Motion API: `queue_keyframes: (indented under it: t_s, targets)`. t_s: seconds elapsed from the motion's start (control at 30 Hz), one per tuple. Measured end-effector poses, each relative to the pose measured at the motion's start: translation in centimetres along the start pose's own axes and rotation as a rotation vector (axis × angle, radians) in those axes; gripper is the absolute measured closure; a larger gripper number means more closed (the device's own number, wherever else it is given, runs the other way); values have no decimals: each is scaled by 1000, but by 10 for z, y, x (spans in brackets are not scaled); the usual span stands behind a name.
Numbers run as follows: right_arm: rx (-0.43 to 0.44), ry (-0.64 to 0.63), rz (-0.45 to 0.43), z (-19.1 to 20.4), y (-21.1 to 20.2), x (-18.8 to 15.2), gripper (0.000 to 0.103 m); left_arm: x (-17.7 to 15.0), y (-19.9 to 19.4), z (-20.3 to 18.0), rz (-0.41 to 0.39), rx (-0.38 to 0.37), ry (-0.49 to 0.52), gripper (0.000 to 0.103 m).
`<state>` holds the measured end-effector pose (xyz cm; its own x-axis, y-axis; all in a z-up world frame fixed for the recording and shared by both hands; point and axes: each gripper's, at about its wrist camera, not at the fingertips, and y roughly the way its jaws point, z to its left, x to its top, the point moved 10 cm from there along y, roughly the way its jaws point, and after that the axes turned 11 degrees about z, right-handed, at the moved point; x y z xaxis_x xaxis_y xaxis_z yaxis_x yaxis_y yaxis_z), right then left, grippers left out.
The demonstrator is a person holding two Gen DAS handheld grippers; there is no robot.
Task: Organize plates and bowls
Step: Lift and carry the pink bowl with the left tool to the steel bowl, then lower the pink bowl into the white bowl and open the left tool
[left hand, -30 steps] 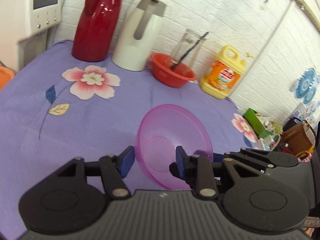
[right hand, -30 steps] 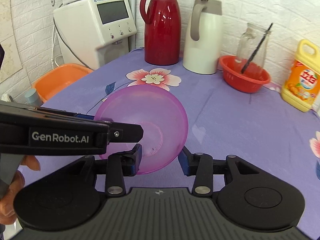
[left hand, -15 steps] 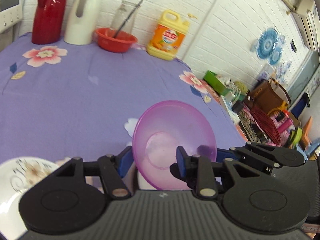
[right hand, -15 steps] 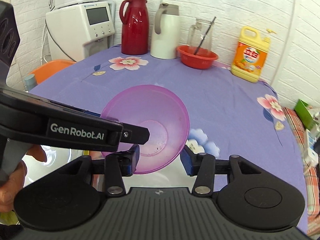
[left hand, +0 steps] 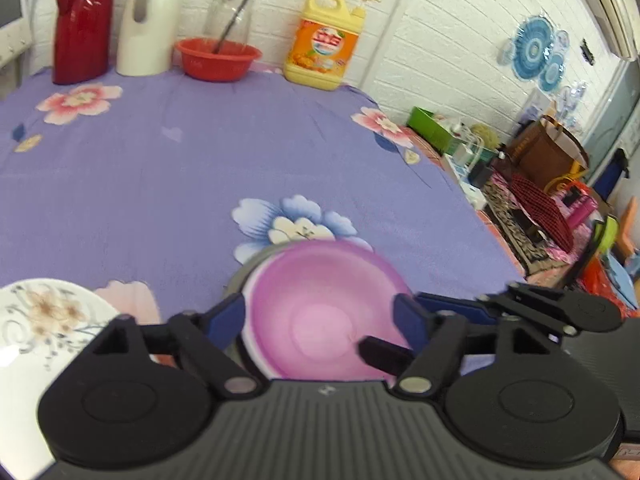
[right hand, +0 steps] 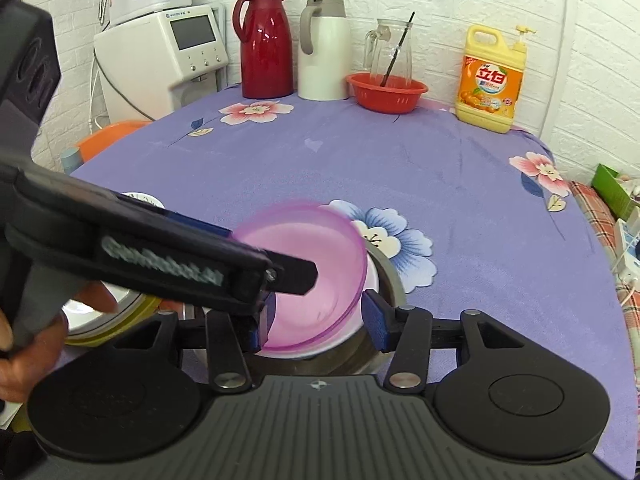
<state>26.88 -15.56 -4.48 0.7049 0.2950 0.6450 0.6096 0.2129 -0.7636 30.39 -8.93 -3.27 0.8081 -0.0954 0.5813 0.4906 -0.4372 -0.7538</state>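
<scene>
Left wrist view: the left gripper [left hand: 320,316] is spread wide around the blurred purple bowl [left hand: 320,312] at lower centre, which sits in a grey bowl [left hand: 236,276]. A flowered plate [left hand: 44,312] lies lower left; the right gripper's tip crosses from the right.

Right wrist view: the right gripper [right hand: 318,318] is open around the purple bowl [right hand: 304,280]. The left gripper's arm [right hand: 160,256] blocks the left side. A red basket [right hand: 386,94] and yellow bottle [right hand: 490,80] stand at the top.
</scene>
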Motion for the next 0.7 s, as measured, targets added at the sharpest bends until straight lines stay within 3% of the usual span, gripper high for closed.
queue_keyframes:
  t_s: [0.13, 0.33, 0.7]
  targets:
    - [-22, 52, -83, -10, -24, -8, 1, 9, -28, 3, -96, 21, 26, 26]
    - [-66, 186, -232, -18, -52, -19, 0, 12, -41, 7, -183, 37, -3, 26]
    - [-32, 338, -160, -34, -16, -31, 0, 5, -3, 20, -104, 108, 16, 26]
